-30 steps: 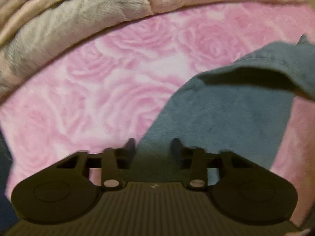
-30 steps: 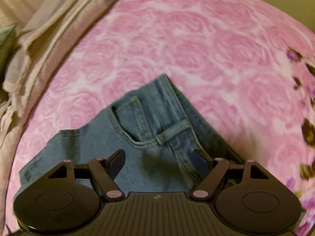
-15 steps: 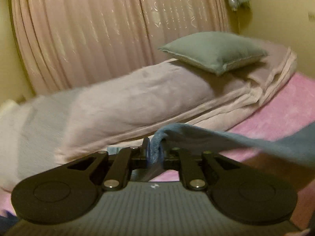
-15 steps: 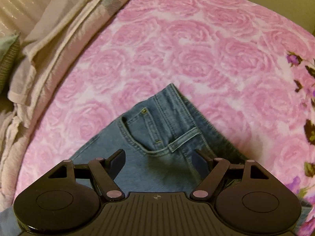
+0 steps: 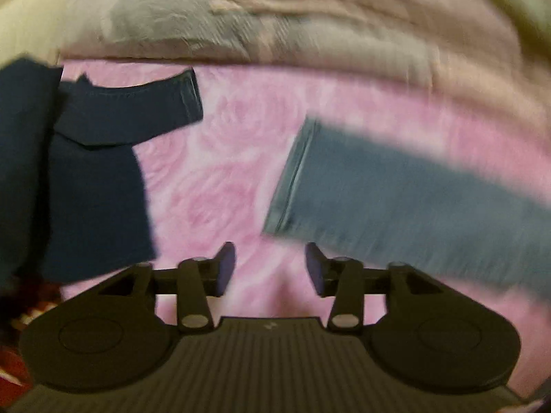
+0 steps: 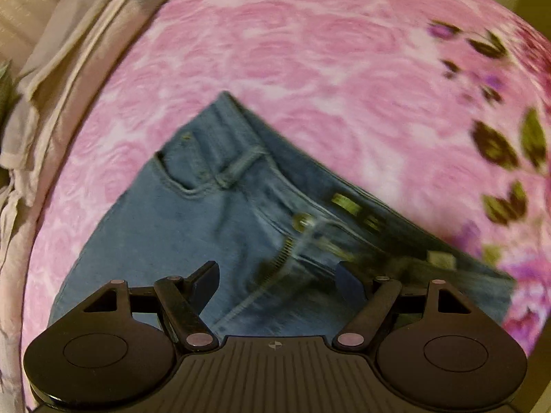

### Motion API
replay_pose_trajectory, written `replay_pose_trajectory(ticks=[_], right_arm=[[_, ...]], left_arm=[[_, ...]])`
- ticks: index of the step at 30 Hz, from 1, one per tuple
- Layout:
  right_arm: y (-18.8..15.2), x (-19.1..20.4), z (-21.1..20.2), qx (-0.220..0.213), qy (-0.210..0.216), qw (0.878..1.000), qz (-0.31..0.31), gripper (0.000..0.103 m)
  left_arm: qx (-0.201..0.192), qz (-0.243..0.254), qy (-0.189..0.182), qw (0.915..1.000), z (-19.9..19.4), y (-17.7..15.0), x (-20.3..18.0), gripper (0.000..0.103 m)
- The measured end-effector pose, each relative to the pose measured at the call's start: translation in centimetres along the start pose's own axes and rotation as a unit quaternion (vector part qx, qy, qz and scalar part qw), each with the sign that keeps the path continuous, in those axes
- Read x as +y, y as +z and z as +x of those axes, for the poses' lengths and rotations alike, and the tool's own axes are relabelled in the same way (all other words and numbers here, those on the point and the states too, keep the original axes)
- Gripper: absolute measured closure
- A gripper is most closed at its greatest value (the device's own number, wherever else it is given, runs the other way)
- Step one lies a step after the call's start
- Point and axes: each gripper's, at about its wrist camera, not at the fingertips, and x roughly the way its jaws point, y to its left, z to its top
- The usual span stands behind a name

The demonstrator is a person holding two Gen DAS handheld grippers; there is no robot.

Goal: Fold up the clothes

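Light blue jeans lie on a pink rose-patterned bedspread. The left wrist view shows a jeans leg, blurred, flat on the bedspread with its hem toward the left. My left gripper hangs over bare pink cloth just short of that hem; its jaws are opening and nothing is between them. The right wrist view shows the jeans' waist with a front pocket, belt loop, button and open zip. My right gripper stands open above the fly, nothing between its fingers.
A dark navy garment lies at the left of the left wrist view, one sleeve spread out. A beige and grey quilt is bunched along the far side of the bed. The bedspread's edge carries dark leaves and purple flowers.
My left gripper, shut on the jeans' cloth half a second ago, has let go, swung down and opened over the bedspread; the leg now lies flat. The right gripper slid along the waist to the fly.
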Motion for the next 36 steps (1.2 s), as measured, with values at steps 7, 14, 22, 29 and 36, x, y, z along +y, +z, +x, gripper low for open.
replay_pose_trajectory(ticks=[7,14,22,29,36], right_arm=[[-1.9,0.0,-0.4,-0.012,-0.014,1.000,0.008,0.026],[-2.8,1.5,-1.3,-0.041,-0.031,0.999,-0.006,0.026],[-3.5,2.3,-1.7,-0.046,-0.050,0.997,-0.025,0.026],[-2.2,2.9,-0.6,-0.057,-0.050,0.996,-0.042,0.026],[-0.3,1.9,-0.6,-0.083,-0.010,0.992,-0.093,0.026]], left_arm=[[-0.002,0.020,-0.019,0.9996,6.3,5.7,-2.4,0.052],[0.025,0.053,-0.018,0.9981,13.8,7.4,-4.9,0.068],[-0.109,0.132,-0.039,0.9846,11.0,9.8,-6.7,0.091],[-0.106,0.276,0.087,0.9514,14.4,11.6,-12.6,0.085],[-0.068,0.168,0.094,0.9790,11.3,8.8,-10.5,0.085]])
